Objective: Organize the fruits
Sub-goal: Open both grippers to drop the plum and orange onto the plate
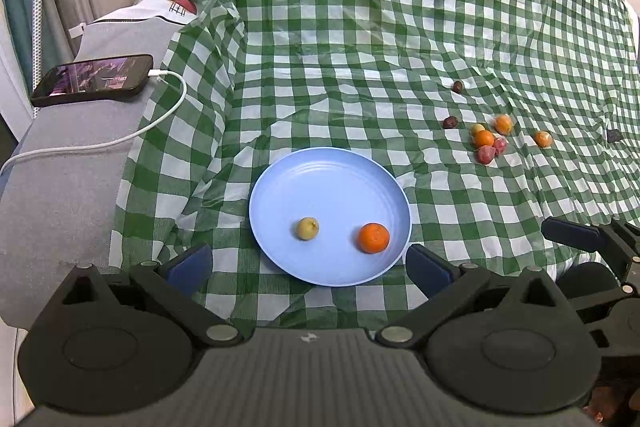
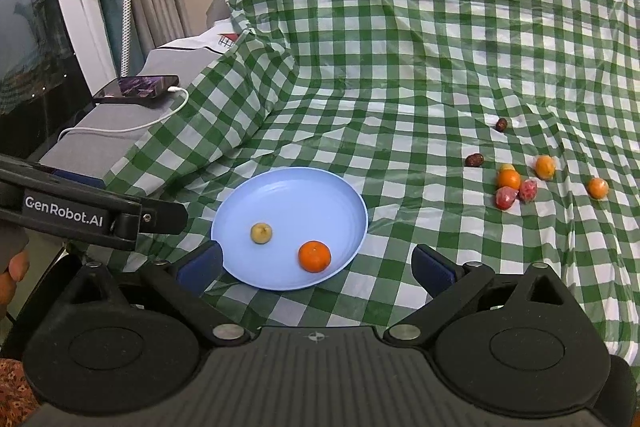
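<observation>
A light blue plate [image 1: 280, 183] [image 2: 288, 195] lies on the green checked cloth. On it rest a mandarin [image 1: 373, 237] [image 2: 314, 256] and a small yellow fruit [image 1: 307, 228] [image 2: 261, 233], apart from each other. To the right on the cloth sits a cluster of loose fruits [image 1: 486, 143] [image 2: 512, 187], orange and reddish, with two dark ones [image 1: 449, 122] [image 2: 474, 160] beyond. My left gripper [image 1: 308, 259] is open over the plate's near rim, holding nothing. My right gripper [image 2: 316, 263] is also wide open and holding nothing, just right of the left one.
A phone [image 1: 92, 79] [image 2: 136, 87] with a white cable lies on a grey ledge at the left. The cloth is wrinkled and rises in a fold behind the plate. Curtains and a pole stand at the far left.
</observation>
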